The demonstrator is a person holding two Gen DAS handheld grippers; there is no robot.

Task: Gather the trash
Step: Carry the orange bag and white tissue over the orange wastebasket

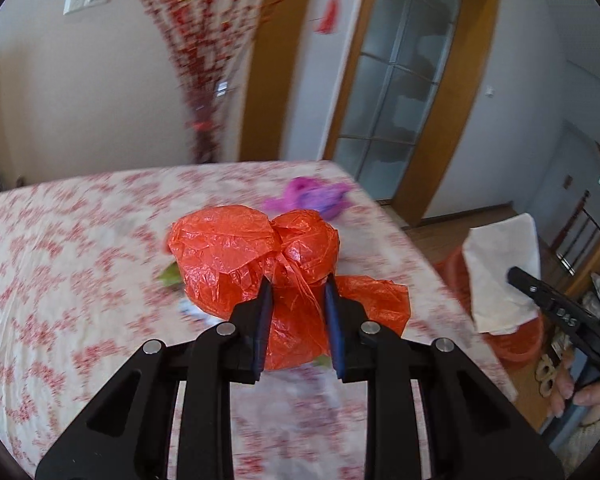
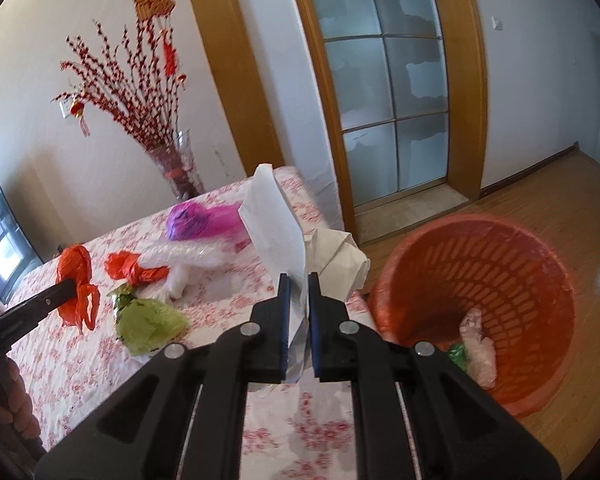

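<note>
My left gripper (image 1: pixel 296 284) is shut on a crumpled orange plastic bag (image 1: pixel 228 256), held up above the flowered tablecloth (image 1: pixel 60 264); from the right wrist view the same orange bag (image 2: pixel 76 284) hangs at the left gripper's tip. My right gripper (image 2: pixel 299 280) is shut on a white paper bag (image 2: pixel 272 220) that stands up between its pads, also seen as the white paper bag (image 1: pixel 500 272) from the left wrist view. An orange slotted waste basket (image 2: pixel 500 280) stands on the wooden floor right of the table, with some clear and green wrappers inside.
On the table lie a purple bag (image 2: pixel 196 220), bubble wrap (image 2: pixel 192 260), a second orange bag (image 2: pixel 132 270) and a green bag (image 2: pixel 148 320). A glass vase with red branches (image 2: pixel 176 172) stands at the far table edge. A glass door (image 2: pixel 384 92) is behind.
</note>
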